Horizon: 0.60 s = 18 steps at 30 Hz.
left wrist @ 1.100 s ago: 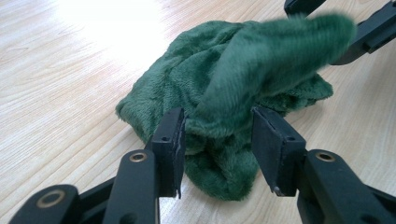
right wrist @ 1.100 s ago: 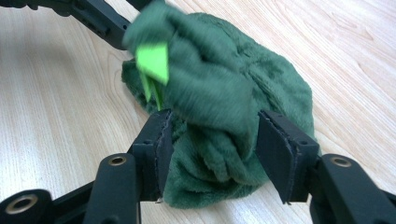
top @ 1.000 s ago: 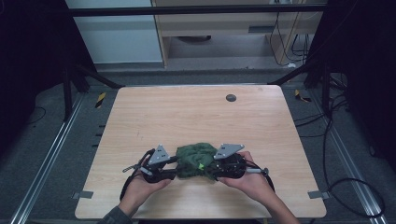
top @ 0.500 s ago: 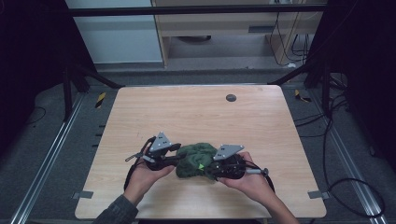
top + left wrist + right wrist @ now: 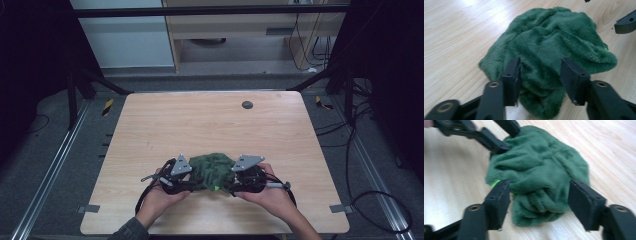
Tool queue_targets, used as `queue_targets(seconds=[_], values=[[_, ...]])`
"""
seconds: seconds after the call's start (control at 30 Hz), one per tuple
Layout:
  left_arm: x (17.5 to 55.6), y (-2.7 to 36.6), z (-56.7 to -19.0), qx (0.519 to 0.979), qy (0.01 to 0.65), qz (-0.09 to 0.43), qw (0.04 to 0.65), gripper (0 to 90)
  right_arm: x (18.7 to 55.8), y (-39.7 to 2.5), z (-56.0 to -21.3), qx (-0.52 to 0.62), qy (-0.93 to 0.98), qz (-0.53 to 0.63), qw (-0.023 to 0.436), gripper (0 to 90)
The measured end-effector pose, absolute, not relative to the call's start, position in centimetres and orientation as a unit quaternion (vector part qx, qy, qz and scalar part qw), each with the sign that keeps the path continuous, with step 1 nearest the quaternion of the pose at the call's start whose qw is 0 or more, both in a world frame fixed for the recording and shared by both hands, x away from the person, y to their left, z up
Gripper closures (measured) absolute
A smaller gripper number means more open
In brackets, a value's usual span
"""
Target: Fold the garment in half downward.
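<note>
The crumpled dark green plush cloth (image 5: 212, 171) lies bunched in a mound on the near half of the pale wooden table (image 5: 210, 120), between the person's two hands. Compared with a second ago, the left gripper (image 5: 186, 180) has shifted a little (first drawing slightly up and away from the cloth, then coming back in against its left edge), while the right gripper (image 5: 235, 181) has stayed close on the other side and the mound itself has barely changed shape. In the left gripper view the jaws stand spread on either side of a fold of the cloth (image 5: 549, 50), with pile between them but not pinched. The right gripper view shows the same: jaws wide apart, straddling the near end of the bundle (image 5: 539, 175). That suggests both grippers are now set for a grasp, likely to lift or spread the cloth, with neither grip made yet.
</note>
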State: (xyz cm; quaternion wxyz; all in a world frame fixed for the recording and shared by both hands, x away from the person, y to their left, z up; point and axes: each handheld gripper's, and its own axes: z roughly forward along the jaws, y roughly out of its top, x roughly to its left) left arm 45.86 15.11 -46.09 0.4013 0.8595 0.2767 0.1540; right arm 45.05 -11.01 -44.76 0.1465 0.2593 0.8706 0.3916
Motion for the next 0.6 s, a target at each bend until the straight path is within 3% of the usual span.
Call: queue_targets(seconds=[0.17, 0.3, 0.6], values=[[46.3, 16.3, -45.4, 0.852, 0.296, 0.16, 0.401, 31.8, 45.7, -12.2, -44.8, 0.29, 0.86, 0.389, 0.161, 16.1], [46.8, 17.4, -45.1, 0.846, 0.321, 0.16, 0.394, 23.0, 46.1, -13.0, -44.7, 0.307, 0.854, 0.387, 0.162, 12.5], [47.4, 19.1, -45.5, 0.842, 0.353, 0.146, 0.38, 13.4, 46.4, -14.3, -45.1, 0.325, 0.852, 0.378, 0.161, 7.4]])
